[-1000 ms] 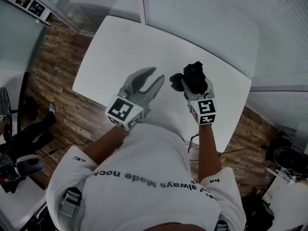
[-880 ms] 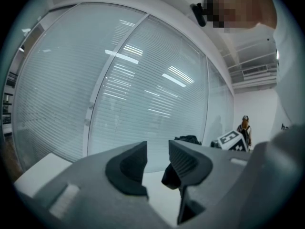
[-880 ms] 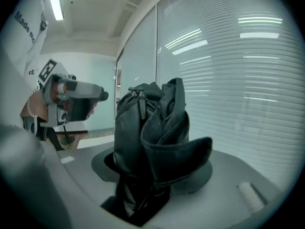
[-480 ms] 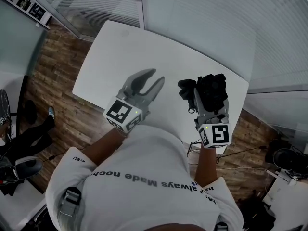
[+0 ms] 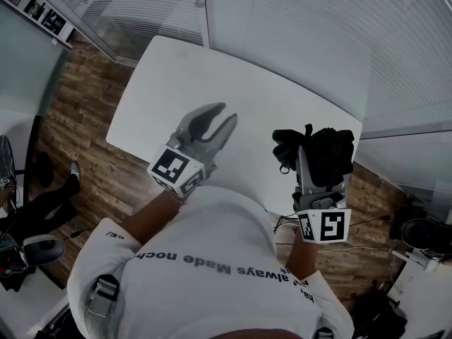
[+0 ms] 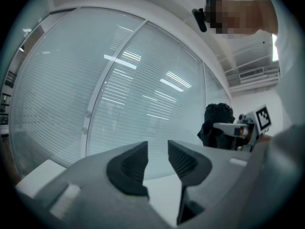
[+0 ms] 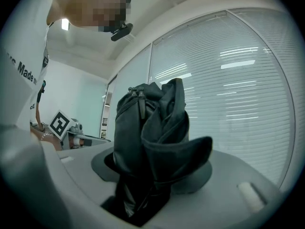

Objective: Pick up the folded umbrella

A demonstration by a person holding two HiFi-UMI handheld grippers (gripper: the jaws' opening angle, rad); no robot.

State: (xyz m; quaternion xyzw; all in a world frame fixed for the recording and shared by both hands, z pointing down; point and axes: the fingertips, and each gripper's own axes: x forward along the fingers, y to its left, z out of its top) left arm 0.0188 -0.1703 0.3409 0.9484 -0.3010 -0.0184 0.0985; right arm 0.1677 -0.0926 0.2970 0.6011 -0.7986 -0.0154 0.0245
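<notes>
Right gripper (image 5: 319, 162) clamps folded black umbrella (image 5: 329, 145) mid-body, off the white table (image 5: 212, 69). Loose fabric may slide between pads, so it could tilt or drop. Left gripper (image 5: 224, 115) has jaws apart and is empty.

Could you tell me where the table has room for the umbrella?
The white table is bare from the left gripper to the glass partition, and between both grippers. Crowded only near the right gripper clamping the folded umbrella.
</notes>
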